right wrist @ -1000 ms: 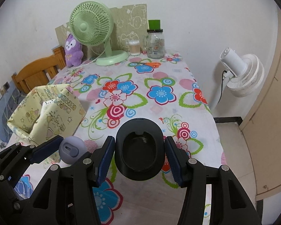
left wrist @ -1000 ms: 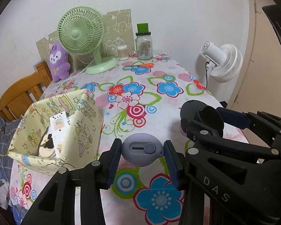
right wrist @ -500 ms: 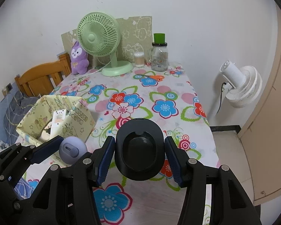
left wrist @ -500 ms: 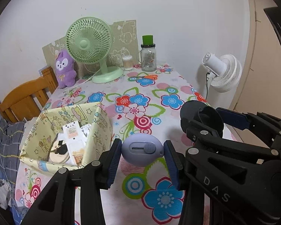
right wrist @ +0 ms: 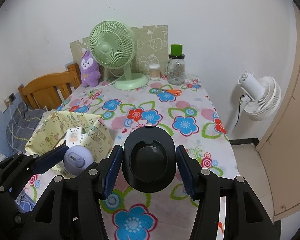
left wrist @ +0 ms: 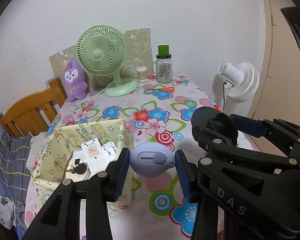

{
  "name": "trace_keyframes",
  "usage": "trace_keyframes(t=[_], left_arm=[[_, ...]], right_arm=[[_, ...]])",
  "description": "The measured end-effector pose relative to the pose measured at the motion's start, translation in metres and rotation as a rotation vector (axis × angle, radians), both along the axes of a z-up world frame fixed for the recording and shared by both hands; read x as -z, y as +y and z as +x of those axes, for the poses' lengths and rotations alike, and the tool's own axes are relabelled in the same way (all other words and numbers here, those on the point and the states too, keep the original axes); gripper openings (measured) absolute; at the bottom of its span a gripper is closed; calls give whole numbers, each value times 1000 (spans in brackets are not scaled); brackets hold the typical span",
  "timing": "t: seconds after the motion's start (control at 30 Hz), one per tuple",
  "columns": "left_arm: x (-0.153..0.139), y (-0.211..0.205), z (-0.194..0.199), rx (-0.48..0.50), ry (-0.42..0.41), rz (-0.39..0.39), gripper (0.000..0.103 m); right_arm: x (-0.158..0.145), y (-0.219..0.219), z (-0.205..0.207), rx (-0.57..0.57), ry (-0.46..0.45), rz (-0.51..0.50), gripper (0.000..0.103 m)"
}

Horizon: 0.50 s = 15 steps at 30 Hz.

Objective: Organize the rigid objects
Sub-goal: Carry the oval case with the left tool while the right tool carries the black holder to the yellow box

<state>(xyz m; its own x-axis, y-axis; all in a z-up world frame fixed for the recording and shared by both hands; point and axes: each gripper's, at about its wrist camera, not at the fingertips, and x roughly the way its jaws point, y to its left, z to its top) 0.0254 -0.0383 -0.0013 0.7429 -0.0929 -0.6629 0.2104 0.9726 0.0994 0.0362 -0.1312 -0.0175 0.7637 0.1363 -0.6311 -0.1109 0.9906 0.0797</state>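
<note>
My left gripper is shut on a small lilac egg-shaped cutter with a slider on its face, held above the table beside the yellow patterned box. My right gripper is shut on a black oval case with a round hollow, held above the floral tablecloth. In the right wrist view the lilac cutter and the left gripper's fingers show at the lower left. The right gripper holding the black case shows on the right of the left wrist view.
The yellow box holds several small white cards and dark items. At the table's back stand a green desk fan, a purple plush toy, a jar with a green cap and orange scissors. A wooden chair is left, a white fan right.
Both grippers have risen and pulled back with their objects, so more of the table and the inside of the yellow box now show. Neither grip has changed.
</note>
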Motion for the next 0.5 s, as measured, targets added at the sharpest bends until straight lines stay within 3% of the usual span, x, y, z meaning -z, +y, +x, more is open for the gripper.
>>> trace_keyframes(t=[0.5], left_arm=[[7, 43, 24, -38, 15, 3, 47]], right_arm=[[5, 43, 26, -40, 23, -1, 58]])
